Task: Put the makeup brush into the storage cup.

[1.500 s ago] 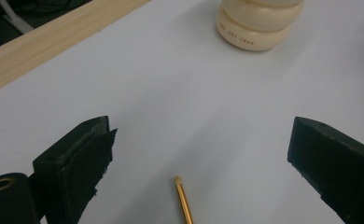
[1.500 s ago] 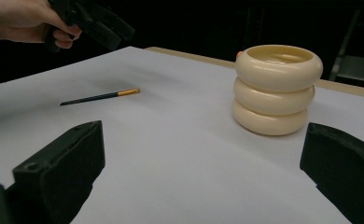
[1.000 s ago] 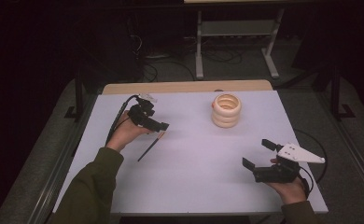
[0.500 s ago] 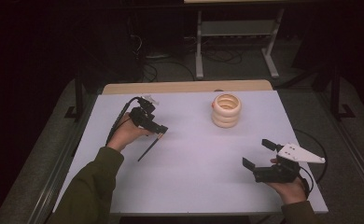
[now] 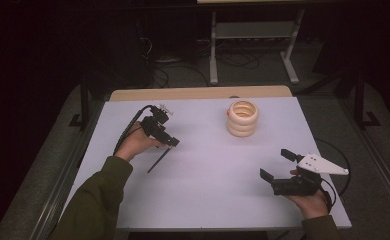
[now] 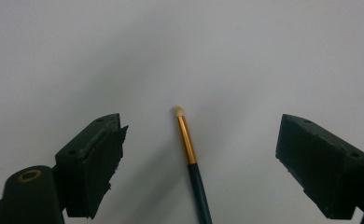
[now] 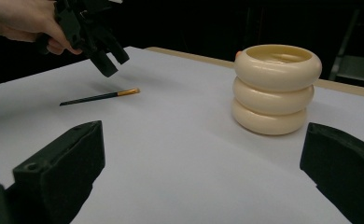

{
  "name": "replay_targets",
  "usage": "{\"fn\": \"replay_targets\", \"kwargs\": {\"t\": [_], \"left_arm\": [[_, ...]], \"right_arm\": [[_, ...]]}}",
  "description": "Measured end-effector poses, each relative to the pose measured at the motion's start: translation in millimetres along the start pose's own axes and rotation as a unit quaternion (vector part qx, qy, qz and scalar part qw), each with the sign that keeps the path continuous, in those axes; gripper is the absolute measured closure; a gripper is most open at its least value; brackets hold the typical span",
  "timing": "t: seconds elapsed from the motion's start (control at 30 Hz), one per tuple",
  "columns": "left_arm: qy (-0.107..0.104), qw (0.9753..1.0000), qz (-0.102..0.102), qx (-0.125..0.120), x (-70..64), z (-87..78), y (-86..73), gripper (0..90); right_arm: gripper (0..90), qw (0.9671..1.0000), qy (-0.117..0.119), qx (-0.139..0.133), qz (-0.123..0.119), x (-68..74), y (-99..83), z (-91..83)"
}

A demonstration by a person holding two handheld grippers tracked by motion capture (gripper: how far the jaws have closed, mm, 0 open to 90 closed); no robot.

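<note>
The left gripper (image 5: 169, 141) hangs over the white table (image 5: 208, 200), at about 10 o'clock from the table's middle; its jaws are wide open and hold nothing; a thin paintbrush (image 6: 189, 154) lies flat on the table right under it, between the two jaws, with its pale tip pointing to 12 o'clock in the left gripper view and its gold band just behind the tip; in the high view the brush's dark handle (image 5: 158, 161) sticks out toward 7 o'clock from the gripper; my guess is that the job now is to pick up the brush; to do it well, the hand should go straight down with the brush kept in the middle of the gap, so both jaws meet the thin handle at the same time; the brush is skinny and can roll away, so the squeeze should be slow, and on the dark handle, not on the soft tip; the right gripper (image 5: 279, 167) waits at 4 o'clock, jaws wide open and empty; the cream ring pot (image 5: 243, 118) stands at 1 o'clock, well apart from both grippers; compared with half a second ago, almost nothing has changed; both hands and the brush are in the same spots
</note>
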State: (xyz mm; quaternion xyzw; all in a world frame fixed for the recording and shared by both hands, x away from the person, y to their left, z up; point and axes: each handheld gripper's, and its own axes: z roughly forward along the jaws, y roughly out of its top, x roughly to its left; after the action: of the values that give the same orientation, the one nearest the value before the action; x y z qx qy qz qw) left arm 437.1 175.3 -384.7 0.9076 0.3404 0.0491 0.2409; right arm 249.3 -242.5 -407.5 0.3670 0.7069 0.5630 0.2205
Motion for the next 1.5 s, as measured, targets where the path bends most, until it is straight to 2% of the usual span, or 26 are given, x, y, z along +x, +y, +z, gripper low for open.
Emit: {"fn": "replay_targets", "kwargs": {"t": [0.2,0.43,0.67,0.7,0.8,0.93,1.0,1.2,1.5], "left_arm": [[0.002,0.9998,-0.007,0.020,2.1,2.3,-0.4,15.4],[0.002,0.9990,-0.021,0.040,3.6,5.3,-2.4,20.8],[-0.002,0.9978,-0.034,0.056,4.6,9.8,-3.5,29.8],[-0.004,0.9973,-0.042,0.060,5.1,11.1,-3.6,31.8],[-0.003,0.9967,-0.048,0.066,5.5,13.0,-3.4,35.7],[-0.004,0.9956,-0.045,0.082,6.4,15.5,-2.8,42.0],[-0.002,0.9950,-0.053,0.085,5.5,17.4,-2.6,44.6],[-0.002,0.9933,-0.051,0.103,6.3,20.4,-1.6,53.6],[-0.002,0.9932,-0.048,0.106,4.7,22.8,-0.3,64.3]], "right_arm": [[0.0,1.0000,0.000,0.000,0.000,0.0,0.0,0.0],[0.0,1.0000,0.000,0.001,0.001,-0.1,-0.2,0.3],[0.0,1.0000,0.000,0.000,0.001,-0.1,-0.2,0.2],[0.0,1.0000,0.000,0.001,0.002,0.0,-0.2,0.3],[0.0,1.0000,0.000,0.001,0.002,-0.1,-0.2,0.3],[0.0,1.0000,0.000,0.001,0.002,-0.3,-0.3,0.3],[0.0,1.0000,0.000,0.001,0.001,-0.4,-0.3,0.3],[0.0,1.0000,-0.001,0.002,0.003,-0.5,-0.4,0.3],[0.0,1.0000,0.000,0.002,0.003,-0.6,-0.4,0.2]]}}
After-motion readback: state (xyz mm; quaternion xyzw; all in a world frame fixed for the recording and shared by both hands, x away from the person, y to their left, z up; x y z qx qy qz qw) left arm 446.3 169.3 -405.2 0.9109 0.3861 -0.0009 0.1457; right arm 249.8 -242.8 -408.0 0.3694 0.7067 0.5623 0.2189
